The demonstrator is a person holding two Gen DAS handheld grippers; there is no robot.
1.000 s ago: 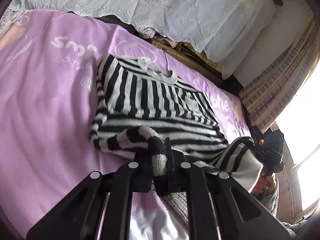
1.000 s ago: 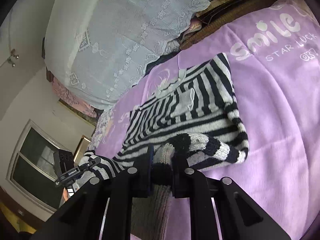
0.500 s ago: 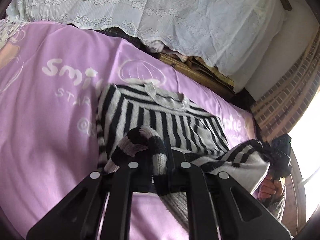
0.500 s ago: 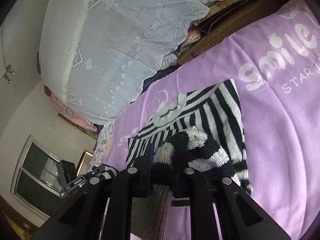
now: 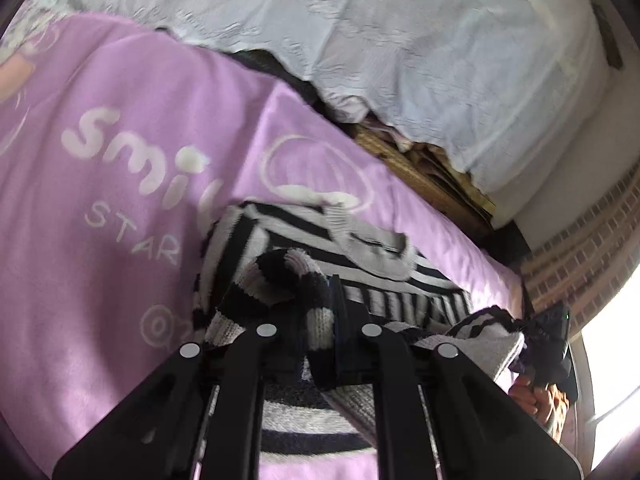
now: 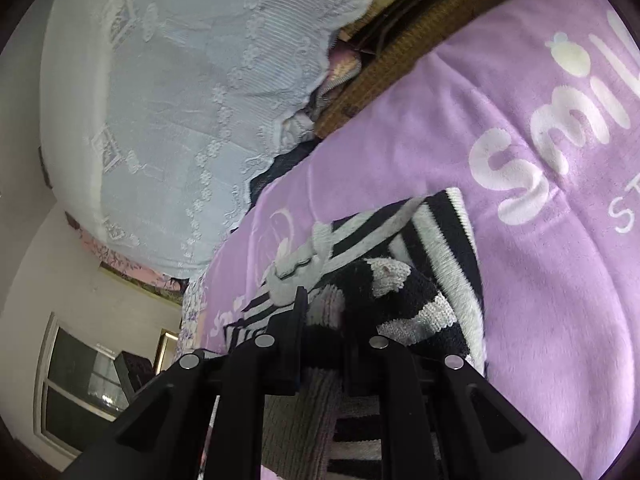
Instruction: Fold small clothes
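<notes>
Each black gripper, left (image 5: pixel 320 312) and right (image 6: pixel 324 320), pinches the black-and-white striped knit sweater (image 5: pixel 384 264) over the lilac plush blanket (image 5: pixel 120 208); a white lace-covered heap (image 5: pixel 400 40) lies beyond.

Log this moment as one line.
left claw: shut on black-and-white striped knit sweater | right claw: shut on sweater | hem lifted, carried toward collar | surface: purple plush blanket

black-and-white striped sweater (image 5: pixel 372 264), seemingly lilac blanket (image 5: pixel 120 220)
</notes>
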